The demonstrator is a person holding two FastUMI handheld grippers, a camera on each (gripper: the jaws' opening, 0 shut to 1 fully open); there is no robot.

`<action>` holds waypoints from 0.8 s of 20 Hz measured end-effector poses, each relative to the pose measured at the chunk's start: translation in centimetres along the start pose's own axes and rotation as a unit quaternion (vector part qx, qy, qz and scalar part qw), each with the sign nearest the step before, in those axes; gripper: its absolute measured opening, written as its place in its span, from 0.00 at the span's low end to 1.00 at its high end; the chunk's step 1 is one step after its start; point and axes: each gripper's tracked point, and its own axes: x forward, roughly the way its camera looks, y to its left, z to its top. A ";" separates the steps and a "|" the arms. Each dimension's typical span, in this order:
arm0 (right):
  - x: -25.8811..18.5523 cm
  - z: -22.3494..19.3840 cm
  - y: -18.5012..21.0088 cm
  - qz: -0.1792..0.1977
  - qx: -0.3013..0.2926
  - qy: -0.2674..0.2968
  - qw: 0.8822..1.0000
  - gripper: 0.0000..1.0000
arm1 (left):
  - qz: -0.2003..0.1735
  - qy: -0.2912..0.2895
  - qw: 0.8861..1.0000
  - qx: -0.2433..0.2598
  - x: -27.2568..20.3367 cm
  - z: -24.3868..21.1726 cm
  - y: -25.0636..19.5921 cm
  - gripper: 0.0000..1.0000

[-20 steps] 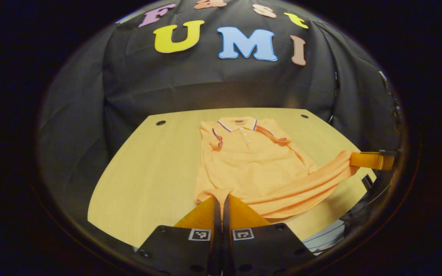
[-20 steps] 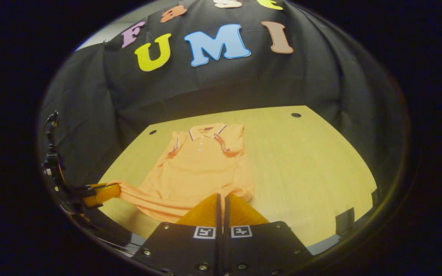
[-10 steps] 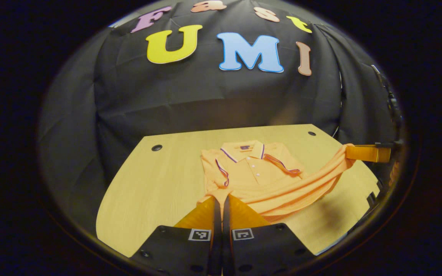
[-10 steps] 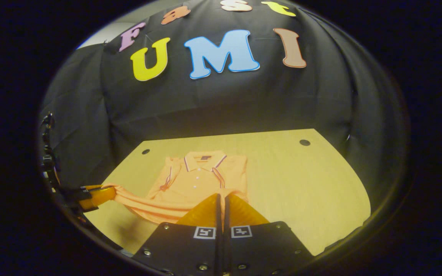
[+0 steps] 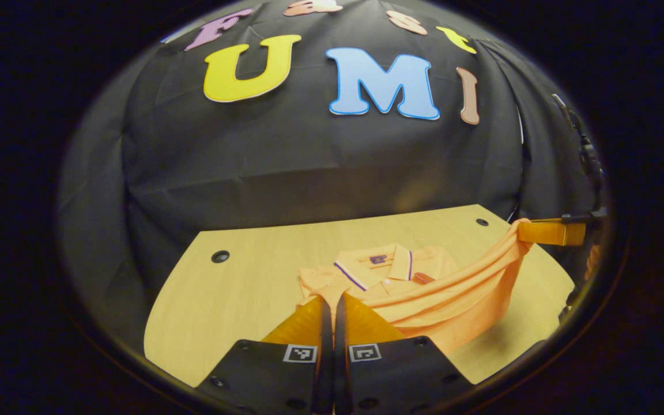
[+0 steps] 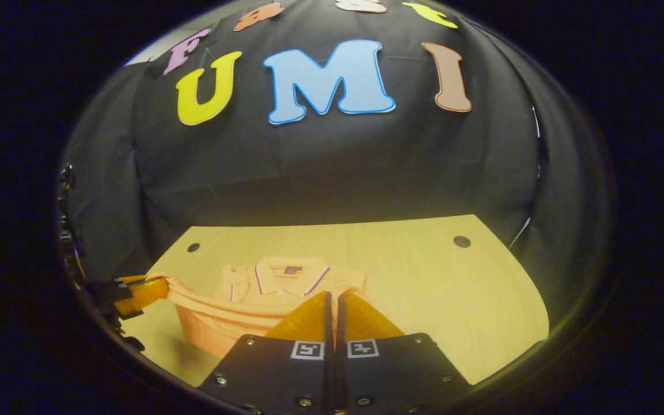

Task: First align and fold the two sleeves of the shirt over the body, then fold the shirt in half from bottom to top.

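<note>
Black cloth (image 5: 309, 167) hangs in loose folds behind and around the booth, closing it on every side that shows. Below it lies a pale wooden table (image 5: 234, 300) with a rounded outline and small dark holes (image 5: 220, 256) near its far corners.

On the table, toward its far side, lies the orange polo shirt (image 5: 424, 294). Its collar (image 5: 375, 268) rests flat, while its lower hem hangs lifted in a sagging band between the two grippers.

In the left gripper view, the left gripper (image 5: 328, 302) has its fingers pressed together on one corner of that hem. The right gripper (image 5: 519, 230) shows at the far right, pinching the other corner above the table.

In the right gripper view, the right gripper's fingers (image 6: 309, 317) are likewise closed tight on the fabric, and the left gripper (image 6: 162, 287) holds its end at the left edge.
</note>
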 end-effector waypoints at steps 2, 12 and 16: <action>2.0 0.8 -0.3 -0.011 -0.006 -0.001 1.000 0.00 | -0.004 -0.005 1.000 -0.003 2.2 0.6 0.1 0.06; 10.3 2.7 -1.2 -0.049 -0.026 -0.011 0.998 0.00 | -0.006 -0.024 1.000 -0.006 11.2 1.9 1.1 0.07; 13.1 2.0 -1.6 -0.058 -0.030 -0.008 0.998 0.00 | 0.002 -0.034 0.999 0.006 13.1 1.6 1.3 0.06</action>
